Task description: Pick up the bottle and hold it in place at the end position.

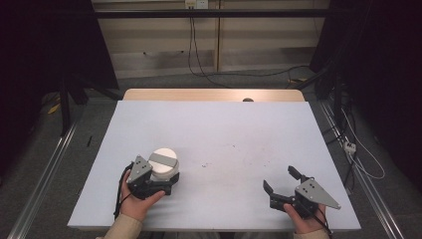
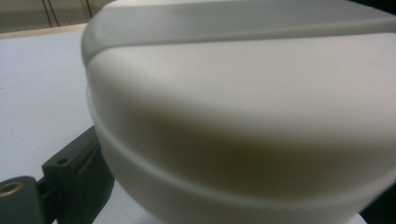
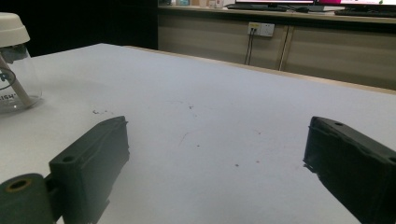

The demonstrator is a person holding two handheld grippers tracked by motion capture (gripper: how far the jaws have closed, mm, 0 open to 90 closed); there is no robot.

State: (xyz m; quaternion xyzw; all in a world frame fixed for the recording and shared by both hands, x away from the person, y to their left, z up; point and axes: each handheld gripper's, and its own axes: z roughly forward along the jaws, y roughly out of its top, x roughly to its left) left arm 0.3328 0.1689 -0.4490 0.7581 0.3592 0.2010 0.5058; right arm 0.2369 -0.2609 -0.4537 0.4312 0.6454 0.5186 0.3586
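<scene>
From the high view, the white-lidded jar [image 1: 163,164] stands on the near left part of the table [image 1: 224,134], between the jaws of the left gripper [image 1: 166,183], which the person's left hand [image 1: 141,201] holds at the table's near edge; whether the pads press on the jar cannot be told from there. The left gripper view is so close that the jar's lid [image 2: 243,116] with its grey band across the top is blurred, one jaw shows at the lower left just beside the lid, and the other jaw is cut off, so contact stays unclear. The right gripper view gives what the others lack: the jar [image 3: 14,65] has a clear body with a stick inside, cut off at the left edge. The right gripper [image 1: 281,181] rests near the table's right front, jaws spread wide with nothing between them, well apart from the jar.
</scene>
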